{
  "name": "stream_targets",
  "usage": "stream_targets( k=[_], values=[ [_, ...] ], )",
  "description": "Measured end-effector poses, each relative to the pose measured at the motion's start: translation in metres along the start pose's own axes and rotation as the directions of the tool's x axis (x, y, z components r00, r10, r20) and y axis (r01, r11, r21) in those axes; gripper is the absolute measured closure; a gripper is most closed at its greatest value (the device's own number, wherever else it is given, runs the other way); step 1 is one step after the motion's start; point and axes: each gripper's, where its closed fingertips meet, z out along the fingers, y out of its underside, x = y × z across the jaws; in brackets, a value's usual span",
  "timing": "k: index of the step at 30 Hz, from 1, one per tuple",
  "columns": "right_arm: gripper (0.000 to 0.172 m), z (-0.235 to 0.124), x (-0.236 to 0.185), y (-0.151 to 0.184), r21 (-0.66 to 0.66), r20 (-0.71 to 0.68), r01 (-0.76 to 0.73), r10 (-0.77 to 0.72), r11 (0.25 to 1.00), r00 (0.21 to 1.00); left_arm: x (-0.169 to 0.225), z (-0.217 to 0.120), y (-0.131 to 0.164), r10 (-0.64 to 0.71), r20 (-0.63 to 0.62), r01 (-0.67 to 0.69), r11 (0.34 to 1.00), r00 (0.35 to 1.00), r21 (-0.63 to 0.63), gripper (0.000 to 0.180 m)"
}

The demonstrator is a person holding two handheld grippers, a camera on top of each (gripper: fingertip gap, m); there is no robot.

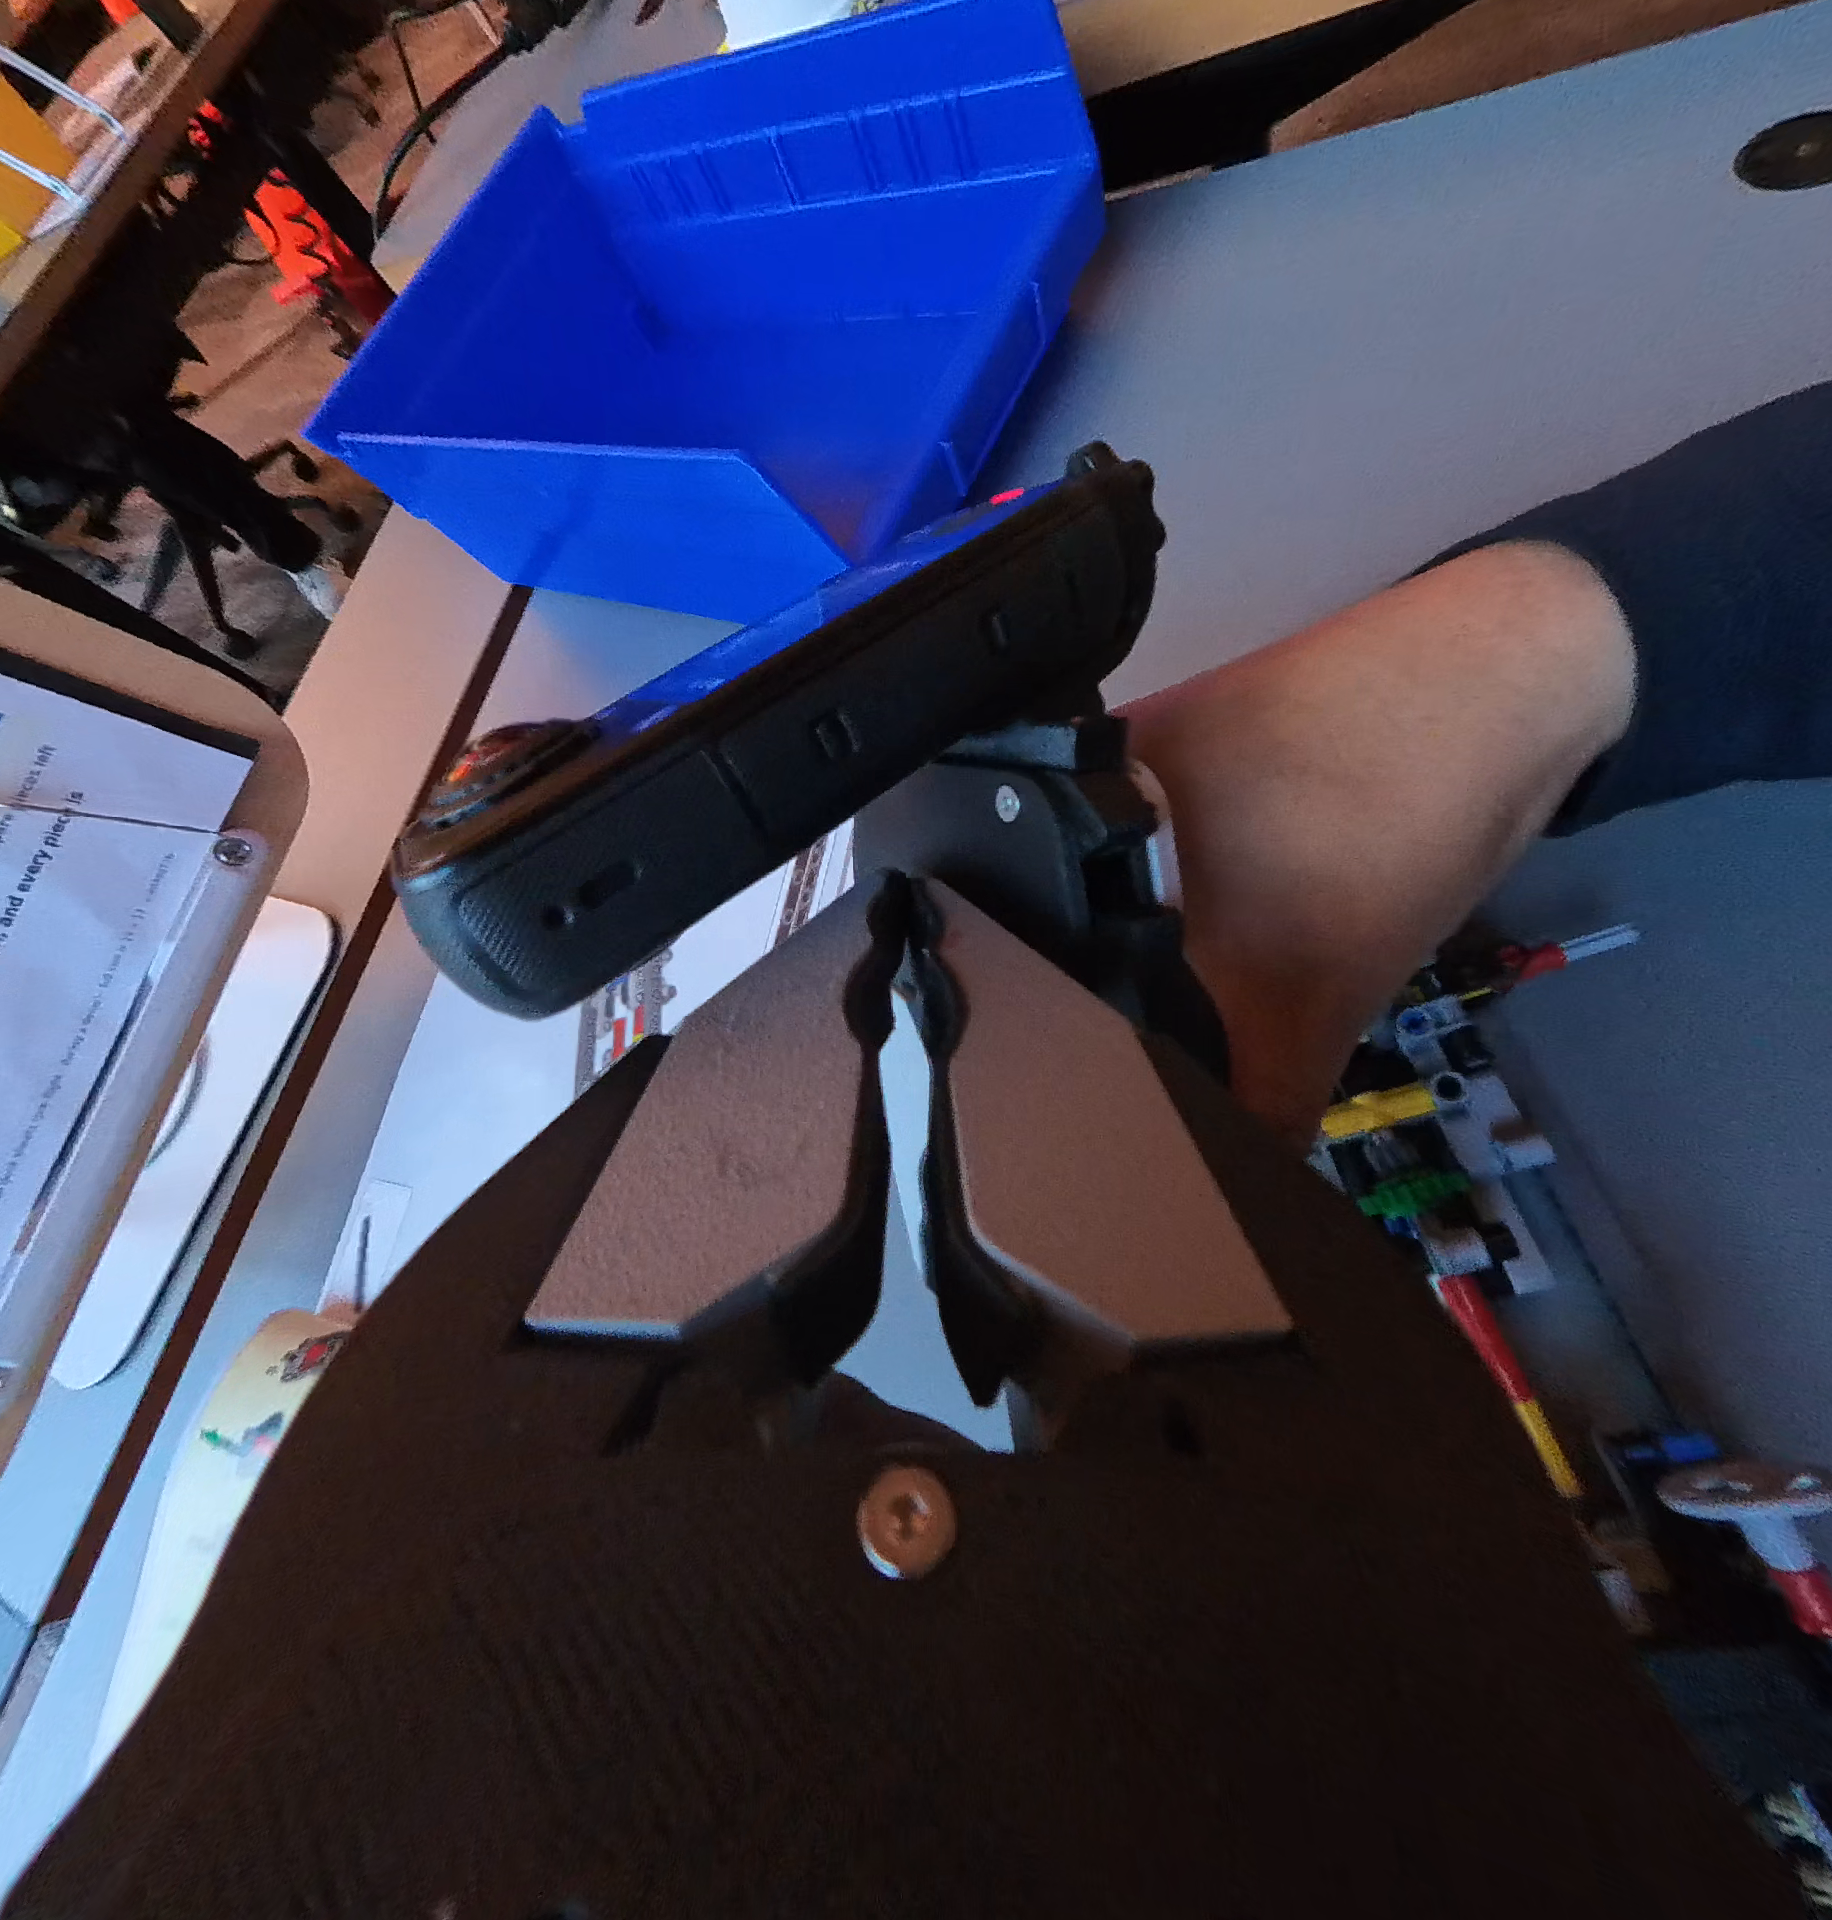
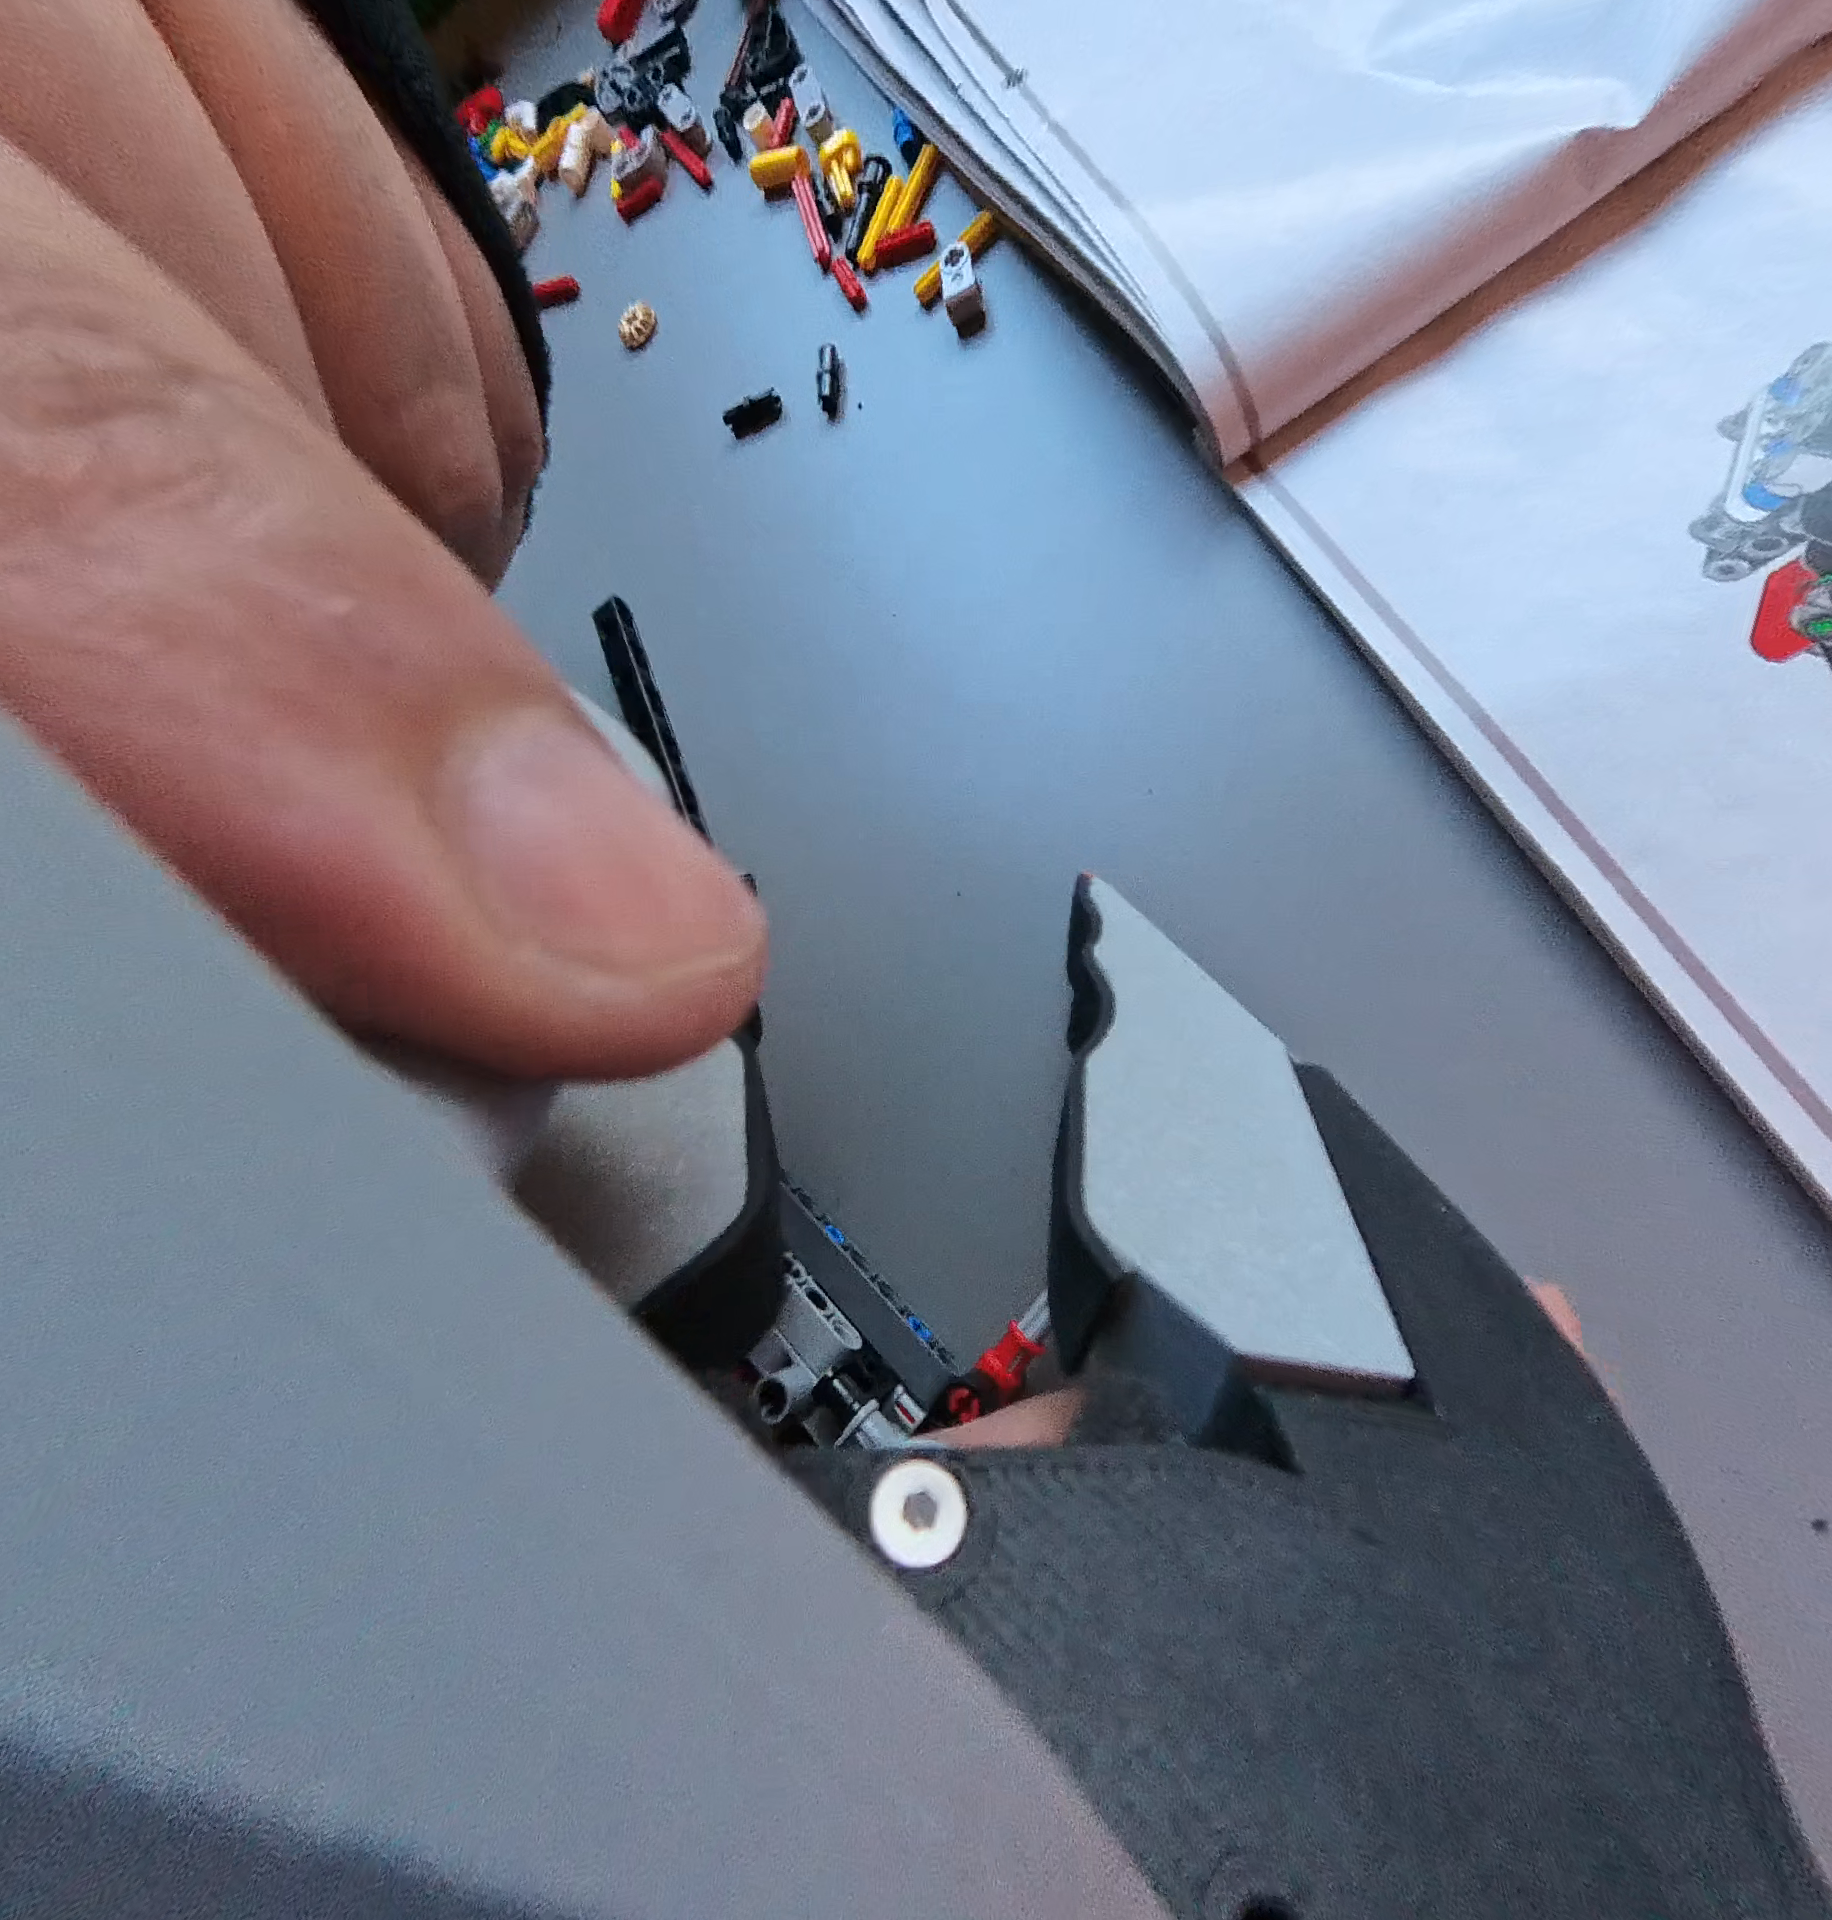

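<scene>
Gaping right jaws frame bare grey table (image 2: 922,727) (left jaws pinched together).

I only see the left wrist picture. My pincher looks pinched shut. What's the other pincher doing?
Observer: The right gripper is open, nothing between its fingers.
Operator: What's near it?
Observer: A thumb covers its left fingertip.
Operator: Any toy bricks?
Observer: Yes, a pile of loose bricks lies farther along the grey table.
Operator: Anything else?
Observer: An open instruction booklet lies to its right.
</scene>
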Motion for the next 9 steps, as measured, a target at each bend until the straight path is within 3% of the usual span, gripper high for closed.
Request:
stream_targets(
  k=[1, 4, 7, 9],
  values=[
    [0.117, 0.0010, 0.0005, 0.0001, -0.002, -0.014, 0.020, -0.020, 1.000, 1.000, 0.0007, -0.0019, 0.0005, 0.016, 0.021, -0.016, 1.000, 1.000, 0.002, 0.180],
    [0.132, 0.0028, 0.0018, 0.0009, -0.012, -0.037, 0.071, -0.072, 0.997, 0.997, 0.0012, -0.0047, 0.0019, 0.024, 0.076, -0.024, 1.000, 0.997, 0.000, 0.180],
    [0.172, 0.0019, 0.0037, 0.0000, 0.002, -0.050, 0.118, -0.118, 0.993, 0.992, 0.0024, -0.0043, 0.0004, 0.041, 0.117, -0.042, 0.999, 0.992, 0.006, 0.180],
    [0.172, 0.0009, 0.0006, -0.0004, 0.015, -0.028, 0.122, -0.121, 0.992, 0.992, 0.0027, -0.0037, -0.0009, 0.036, 0.124, -0.038, 0.999, 0.992, 0.015, 0.180]
  ],
)
